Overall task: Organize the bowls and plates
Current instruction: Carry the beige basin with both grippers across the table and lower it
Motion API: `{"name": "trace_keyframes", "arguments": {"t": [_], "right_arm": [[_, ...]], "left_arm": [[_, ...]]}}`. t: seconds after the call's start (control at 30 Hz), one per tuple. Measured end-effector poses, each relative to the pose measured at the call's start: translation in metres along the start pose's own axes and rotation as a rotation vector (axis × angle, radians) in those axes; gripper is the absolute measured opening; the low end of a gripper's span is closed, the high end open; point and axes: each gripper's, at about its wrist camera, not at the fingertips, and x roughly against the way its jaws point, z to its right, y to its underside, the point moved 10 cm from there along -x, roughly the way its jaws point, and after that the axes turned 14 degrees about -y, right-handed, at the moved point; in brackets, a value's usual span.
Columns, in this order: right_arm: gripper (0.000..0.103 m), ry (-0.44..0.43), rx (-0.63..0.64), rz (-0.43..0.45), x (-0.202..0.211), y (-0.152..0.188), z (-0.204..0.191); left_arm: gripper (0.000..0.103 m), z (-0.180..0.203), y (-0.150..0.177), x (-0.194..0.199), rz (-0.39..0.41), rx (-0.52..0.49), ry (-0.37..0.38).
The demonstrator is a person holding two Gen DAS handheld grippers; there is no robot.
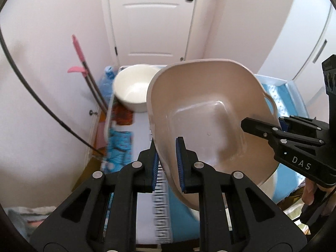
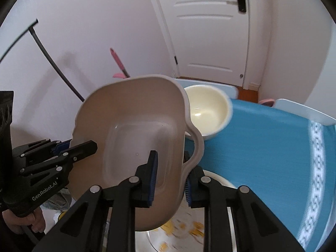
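Nearest in the left wrist view, the left tool point(image 1: 168, 163) is clamped on the rim of the beige rounded-square plastic basin point(image 1: 205, 113), one blue-ribbed pad inside the wall and the other outside it. In the right wrist view the right tool point(image 2: 169, 180) is clamped the same way on the opposite edge, just beside the looped side handle point(image 2: 194, 147). Gripping two opposite edges is likely meant to keep so wide and shallow a basin from swinging, since a single pinch on a thin rim would let it pivot.

The basin hangs in the air, tilted, with its hollow turned towards both cameras; it is clear of the surface below. Under its near edge in the right wrist view lies a white round plate with yellow markings point(image 2: 189, 231), partly hidden, so whether anything else sits on it cannot be told.

Beyond, a blue cloth with a white patterned band point(image 2: 273, 147) covers the tabletop. At its far end stands a cream round bowl point(image 2: 206, 113), upright, empty and well apart from the basin. By my judgement the basin is being carried towards a stacking spot, perhaps that bowl, though the pictures do not settle it.

Farthest are a pink-handled mop point(image 1: 78, 58) against the wall and a white panelled door point(image 1: 151, 21).
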Motion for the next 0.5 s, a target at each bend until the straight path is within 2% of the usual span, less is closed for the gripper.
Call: {"name": "trace_keyframes", "arguments": {"t": [0.3, 0.5], "right_arm": [[0.021, 0.033, -0.015, 0.057, 0.107, 0.028, 0.067], [0.021, 0.088, -0.054, 0.067, 0.165, 0.057, 0.129]], "left_arm": [[0.013, 0.116, -0.002, 0.054, 0.037, -0.022, 0.039], [0.014, 0.208, 0.02, 0.063, 0.023, -0.055, 0.101]]}}
